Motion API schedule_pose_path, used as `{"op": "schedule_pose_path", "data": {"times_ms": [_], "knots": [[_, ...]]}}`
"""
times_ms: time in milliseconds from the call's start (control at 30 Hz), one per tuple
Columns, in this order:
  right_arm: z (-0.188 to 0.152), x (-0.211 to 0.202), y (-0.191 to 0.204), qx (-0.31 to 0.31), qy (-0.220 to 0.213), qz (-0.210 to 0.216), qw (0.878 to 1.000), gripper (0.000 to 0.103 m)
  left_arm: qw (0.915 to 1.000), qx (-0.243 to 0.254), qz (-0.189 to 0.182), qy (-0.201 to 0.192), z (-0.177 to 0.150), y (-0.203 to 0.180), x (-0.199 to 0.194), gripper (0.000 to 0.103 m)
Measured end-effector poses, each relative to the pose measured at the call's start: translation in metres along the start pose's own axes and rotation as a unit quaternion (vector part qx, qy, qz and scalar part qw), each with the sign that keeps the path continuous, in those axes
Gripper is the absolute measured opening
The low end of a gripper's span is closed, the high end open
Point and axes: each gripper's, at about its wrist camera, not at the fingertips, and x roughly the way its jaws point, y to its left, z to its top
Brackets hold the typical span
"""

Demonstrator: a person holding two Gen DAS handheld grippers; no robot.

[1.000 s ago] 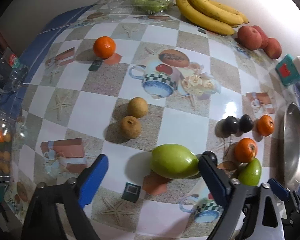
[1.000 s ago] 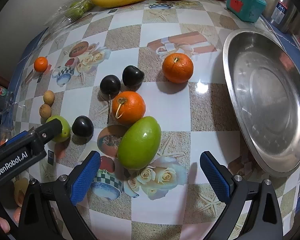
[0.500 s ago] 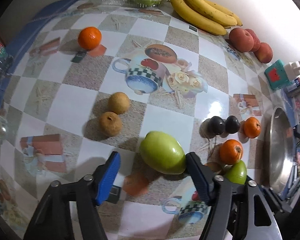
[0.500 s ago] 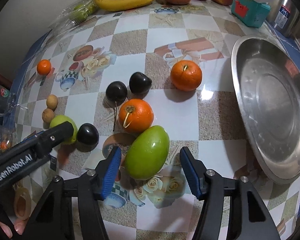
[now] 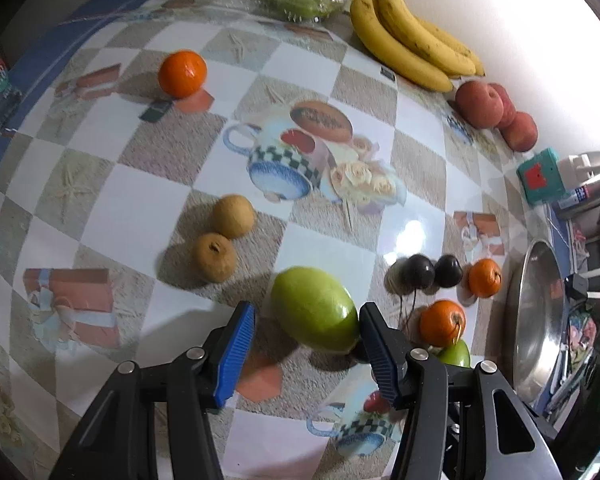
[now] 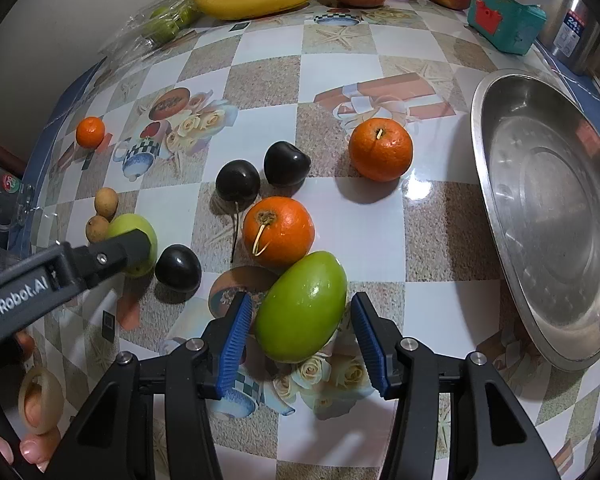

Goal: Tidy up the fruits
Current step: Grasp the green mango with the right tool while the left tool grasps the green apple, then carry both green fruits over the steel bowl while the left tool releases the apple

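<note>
- Steel pan (image 6: 548,216): at the surface's (image 6: 340,56) right edge.
- Right tongs (image 6: 300,330): closing around a green mango (image 6: 302,308) near the front edge; pads not yet pressing.
- Left tongs (image 5: 306,334): closing around a second green mango (image 5: 314,308); right pad touching, left pad apart.
- Oranges (image 6: 278,230), dark plums (image 6: 238,180): mid-surface.
</note>
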Motion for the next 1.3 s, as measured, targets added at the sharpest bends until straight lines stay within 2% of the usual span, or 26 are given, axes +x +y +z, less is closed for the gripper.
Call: {"op": "schedule_pose_path", "data": {"times_ms": [67, 267, 333, 400, 600, 733, 867, 1300], "knots": [[0.0, -0.001, -0.002, 0.005, -0.001, 0.004, 1.0, 0.045, 1.0, -0.003, -0.001, -0.003, 0.001, 0.001, -0.001, 0.059], [-0.001, -0.002, -0.001, 0.003, 0.0, 0.003, 1.0, 0.045, 0.9995, -0.021, -0.023, 0.008, 0.003, 0.002, 0.01, 0.059], [-0.002, -0.002, -0.003, 0.004, -0.001, 0.004, 1.0, 0.045, 0.9991, -0.026, -0.031, 0.013, 0.003, 0.001, 0.013, 0.057], [-0.002, -0.003, -0.004, 0.005, -0.001, 0.005, 1.0, 0.045, 0.9987, -0.028, -0.041, 0.014, 0.002, 0.001, 0.013, 0.051], [-0.002, -0.002, -0.001, 0.002, -0.001, 0.002, 1.0, 0.045, 0.9991, -0.025, -0.035, 0.009, 0.001, -0.001, 0.012, 0.051], [-0.001, -0.002, -0.002, 0.005, -0.001, 0.005, 1.0, 0.045, 0.9995, -0.028, -0.005, -0.009, 0.003, 0.003, 0.007, 0.051], [-0.001, -0.003, -0.005, 0.01, 0.0, 0.01, 1.0, 0.045, 0.9991, -0.038, -0.009, -0.019, 0.006, 0.007, 0.003, 0.051], [0.0, -0.016, -0.022, 0.071, 0.004, 0.087, 0.994, 0.045, 0.9978, -0.046, 0.0, -0.048, 0.011, 0.008, -0.016, 0.051]]}}
